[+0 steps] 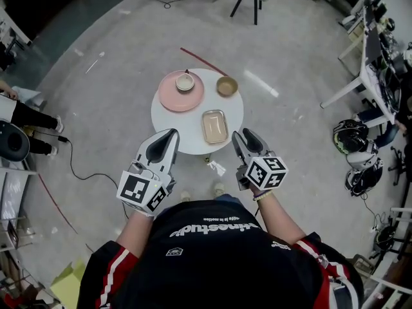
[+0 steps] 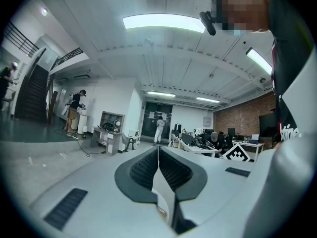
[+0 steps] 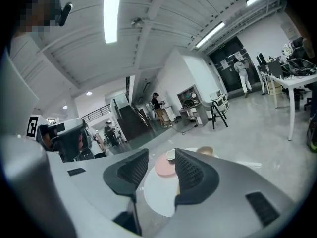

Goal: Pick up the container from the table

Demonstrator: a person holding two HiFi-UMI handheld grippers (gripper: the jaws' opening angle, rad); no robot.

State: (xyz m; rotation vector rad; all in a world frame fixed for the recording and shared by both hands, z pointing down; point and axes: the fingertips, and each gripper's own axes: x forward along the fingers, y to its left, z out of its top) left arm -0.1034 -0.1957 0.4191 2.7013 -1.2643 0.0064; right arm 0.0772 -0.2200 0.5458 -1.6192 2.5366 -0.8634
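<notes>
My right claw [image 1: 243, 136] gapes wide, empty, just off the round table's [image 1: 193, 137] near edge; left claw [image 1: 171, 135] pinched shut (nothing in it). The container [image 1: 214, 126] lies near that edge, bare tabletop around it.

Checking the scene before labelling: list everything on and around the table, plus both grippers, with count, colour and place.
table: one, white, round, in front of the person
plate: one, pink, table's far left
cup: one, white, on the plate
bowl: one, tan, table's far right
container: one, beige, rectangular, table's near right
rod: one, red, on the floor beyond the table
left gripper: one, grey, shut, empty
right gripper: one, grey, open, empty, aimed at the table
</notes>
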